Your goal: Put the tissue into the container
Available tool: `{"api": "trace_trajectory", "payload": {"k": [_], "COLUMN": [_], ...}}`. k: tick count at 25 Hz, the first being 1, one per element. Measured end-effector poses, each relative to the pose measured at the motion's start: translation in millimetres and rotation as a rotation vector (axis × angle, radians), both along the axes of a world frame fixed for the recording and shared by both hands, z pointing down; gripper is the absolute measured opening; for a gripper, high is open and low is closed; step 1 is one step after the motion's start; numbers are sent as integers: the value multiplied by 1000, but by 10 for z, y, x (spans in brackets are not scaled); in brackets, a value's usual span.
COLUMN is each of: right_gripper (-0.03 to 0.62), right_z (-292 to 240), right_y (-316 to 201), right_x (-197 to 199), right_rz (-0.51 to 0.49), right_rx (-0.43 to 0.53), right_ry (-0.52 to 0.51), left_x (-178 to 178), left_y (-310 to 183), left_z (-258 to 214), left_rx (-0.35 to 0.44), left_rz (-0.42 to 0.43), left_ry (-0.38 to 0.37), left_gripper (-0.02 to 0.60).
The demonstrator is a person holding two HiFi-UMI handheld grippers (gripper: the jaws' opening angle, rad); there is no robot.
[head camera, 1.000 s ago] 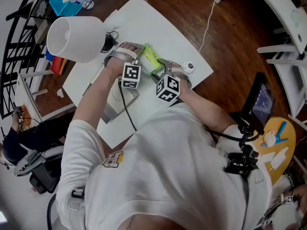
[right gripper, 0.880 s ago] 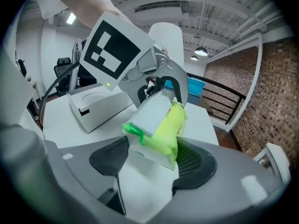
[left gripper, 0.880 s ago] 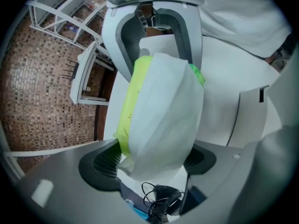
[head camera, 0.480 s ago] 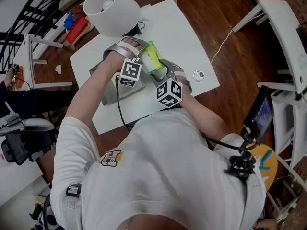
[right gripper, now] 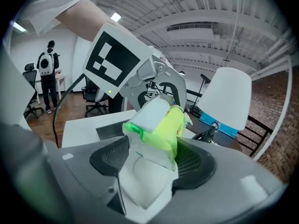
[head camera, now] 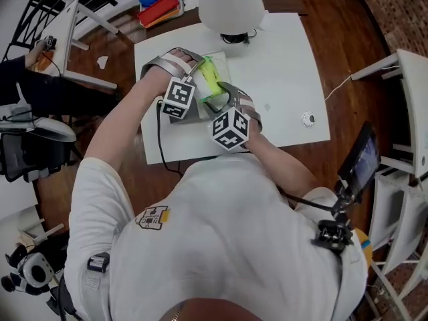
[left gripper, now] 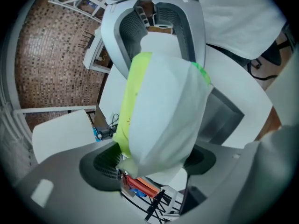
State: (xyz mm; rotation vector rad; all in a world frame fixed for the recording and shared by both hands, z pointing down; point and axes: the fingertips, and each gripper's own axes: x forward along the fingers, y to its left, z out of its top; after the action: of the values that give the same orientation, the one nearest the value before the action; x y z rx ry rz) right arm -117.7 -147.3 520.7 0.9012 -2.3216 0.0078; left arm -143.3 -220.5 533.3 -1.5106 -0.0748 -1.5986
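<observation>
A tissue pack [head camera: 209,79] in green and white wrap hangs above the white table [head camera: 287,59], held at both ends. My left gripper [head camera: 200,71] is shut on its far end, and my right gripper [head camera: 222,96] is shut on its near end. In the left gripper view the tissue pack [left gripper: 159,111] fills the middle between the left gripper [left gripper: 149,164] jaws, with the right gripper [left gripper: 159,27] beyond. The right gripper view shows the tissue pack [right gripper: 156,129] in the right gripper [right gripper: 152,164]. The grey container [head camera: 192,110] lies on the table under my hands, mostly hidden.
A white lamp [head camera: 231,5] stands at the table's far edge. A small round object [head camera: 307,119] lies near the right edge. Red and blue items [head camera: 159,2] sit beyond the table. A phone on a mount [head camera: 361,156] is at right, white furniture [head camera: 408,79] further right.
Both grippers have kept their hold and carried the tissue pack together, up and across the table. The view has swung, so the lamp now sits at top centre.
</observation>
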Motion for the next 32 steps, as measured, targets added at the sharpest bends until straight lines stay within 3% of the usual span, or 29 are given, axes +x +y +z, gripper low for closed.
{"api": "trace_trajectory", "payload": {"k": [7, 13, 20, 26, 32], "right_gripper": [299, 299, 299, 299, 298], "right_z": [109, 308, 579, 729, 843], "right_y": [164, 251, 174, 41, 45], "right_x": [-817, -1247, -1413, -1385, -1343], "right_rz": [-27, 16, 92, 142, 141], "right_rx": [-74, -157, -274, -323, -375], "right_ry": [-21, -14, 18, 51, 122], "left_x": [-844, -1242, -1362, -1311, -1281], "left_y": [183, 271, 205, 65, 51], "left_z": [163, 425, 785, 896, 952], "left_rx": [-53, -116, -204, -222, -215], "left_rz": [-29, 18, 89, 149, 168], "left_ry": [-48, -81, -115, -153, -284], "left_gripper": [380, 380, 379, 379, 374]}}
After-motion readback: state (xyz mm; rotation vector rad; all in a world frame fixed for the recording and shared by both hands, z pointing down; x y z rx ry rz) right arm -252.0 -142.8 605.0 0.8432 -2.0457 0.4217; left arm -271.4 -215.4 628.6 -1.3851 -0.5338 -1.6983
